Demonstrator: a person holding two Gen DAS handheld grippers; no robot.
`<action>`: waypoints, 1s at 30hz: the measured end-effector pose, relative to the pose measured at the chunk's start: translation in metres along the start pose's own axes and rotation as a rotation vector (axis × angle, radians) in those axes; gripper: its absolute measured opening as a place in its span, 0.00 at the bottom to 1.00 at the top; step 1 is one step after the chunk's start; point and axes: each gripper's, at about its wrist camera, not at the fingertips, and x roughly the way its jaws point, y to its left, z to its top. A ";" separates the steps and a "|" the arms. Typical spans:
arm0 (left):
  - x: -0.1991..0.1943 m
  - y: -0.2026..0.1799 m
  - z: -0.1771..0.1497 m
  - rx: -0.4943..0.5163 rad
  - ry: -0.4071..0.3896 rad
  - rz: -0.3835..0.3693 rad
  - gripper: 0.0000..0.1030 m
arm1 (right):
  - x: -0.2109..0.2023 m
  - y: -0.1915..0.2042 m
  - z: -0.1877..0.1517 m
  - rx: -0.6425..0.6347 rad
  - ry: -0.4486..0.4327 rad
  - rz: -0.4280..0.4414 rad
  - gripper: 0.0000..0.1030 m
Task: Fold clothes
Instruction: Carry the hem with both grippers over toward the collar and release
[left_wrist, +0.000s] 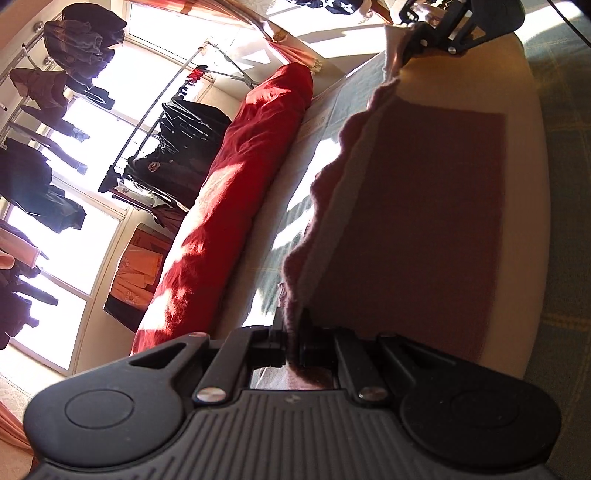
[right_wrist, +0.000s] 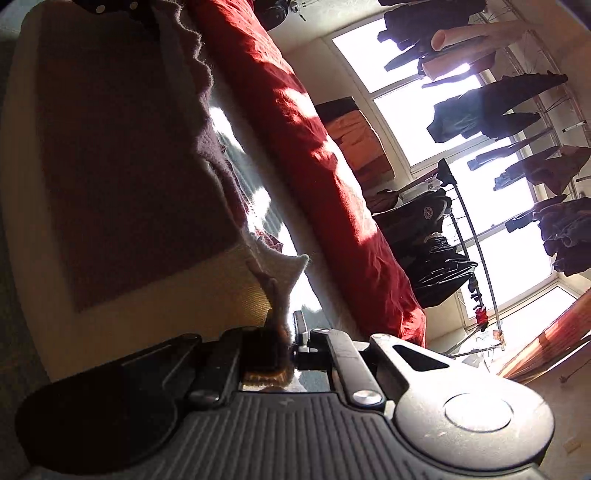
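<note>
A cream knit garment (left_wrist: 424, 221) with a large maroon panel hangs stretched between my two grippers, its fuzzy upper edge wavy. In the left wrist view my left gripper (left_wrist: 291, 332) is shut on one end of that edge. My right gripper (left_wrist: 406, 51) shows at the top, pinching the other end. In the right wrist view my right gripper (right_wrist: 286, 332) is shut on a cream corner of the garment (right_wrist: 129, 147). The left gripper (right_wrist: 144, 16) is barely visible at the top left edge. The garment's lower part is hidden behind itself.
A long red rolled duvet (left_wrist: 240, 184) (right_wrist: 314, 166) lies along the far side of the bed, whose teal plaid sheet (left_wrist: 561, 147) shows beside the garment. Beyond stand a drying rack with dark clothes (left_wrist: 177, 147) (right_wrist: 436, 251), bright windows with hanging clothes (left_wrist: 55, 92) and orange boxes (right_wrist: 362, 144).
</note>
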 end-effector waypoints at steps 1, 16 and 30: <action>0.009 0.005 0.001 -0.011 0.002 0.004 0.04 | 0.010 -0.004 0.001 0.005 0.000 -0.008 0.07; 0.120 0.023 -0.011 -0.081 0.073 -0.042 0.05 | 0.138 -0.017 0.007 0.056 0.046 0.026 0.07; 0.117 0.063 -0.016 -0.258 0.077 -0.079 0.23 | 0.136 -0.025 -0.001 0.127 0.046 0.081 0.42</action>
